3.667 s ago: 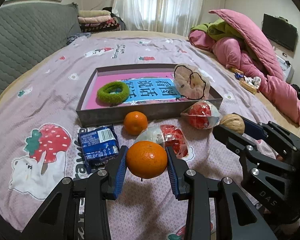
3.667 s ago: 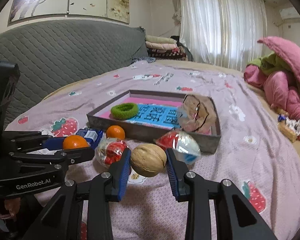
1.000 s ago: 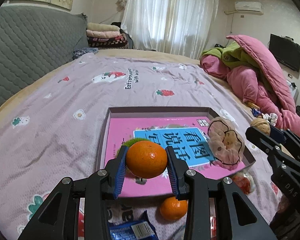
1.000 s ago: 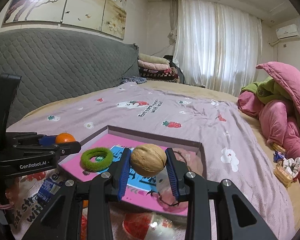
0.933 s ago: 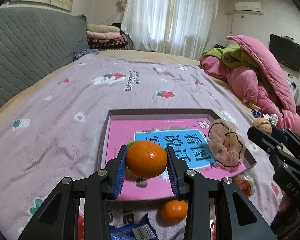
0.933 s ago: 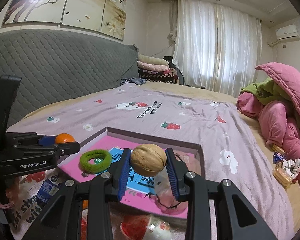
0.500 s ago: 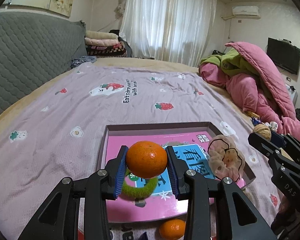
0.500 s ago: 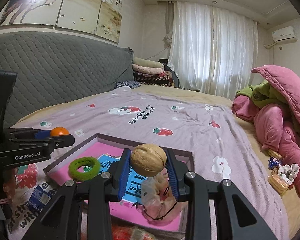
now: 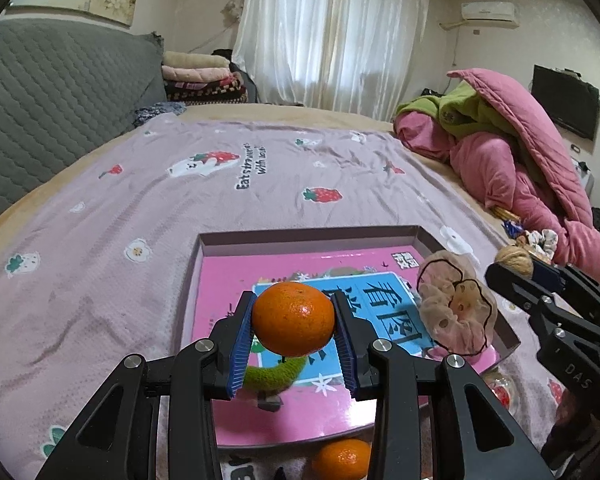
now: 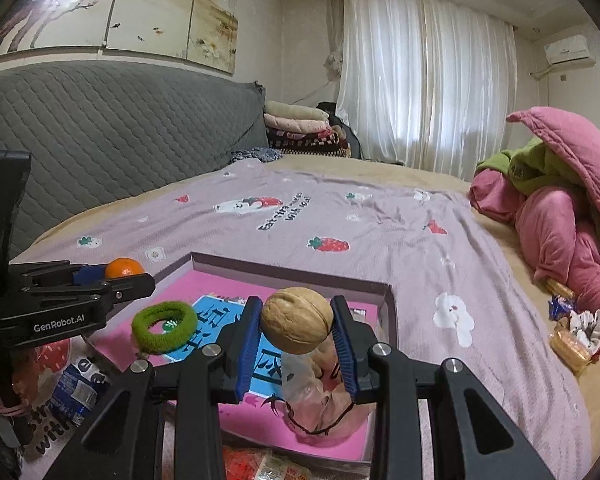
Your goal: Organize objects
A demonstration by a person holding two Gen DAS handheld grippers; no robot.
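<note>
My left gripper (image 9: 294,332) is shut on an orange (image 9: 293,319) and holds it above the near left part of a shallow grey tray (image 9: 308,235) lined with a pink and blue sheet. My right gripper (image 10: 296,338) is shut on a walnut (image 10: 297,320) above the tray's (image 10: 292,275) near right part. In the tray lie a green hair tie (image 10: 165,326), partly hidden under the orange in the left wrist view (image 9: 272,376), and a pale pink scrunchie (image 9: 456,312). The left gripper with the orange also shows in the right wrist view (image 10: 125,268). The walnut shows in the left wrist view (image 9: 514,257).
A second orange (image 9: 342,458) lies on the lilac bedspread just in front of the tray. A blue snack packet (image 10: 76,390) and red wrapped snacks (image 10: 260,465) lie near it. Pink and green bedding (image 9: 512,152) is piled at the right. A grey headboard (image 10: 100,128) runs along the left.
Both grippers have risen and moved forward from the bedspread to above the tray, each still holding its object. The loose items in front of the tray have dropped toward the bottom edge.
</note>
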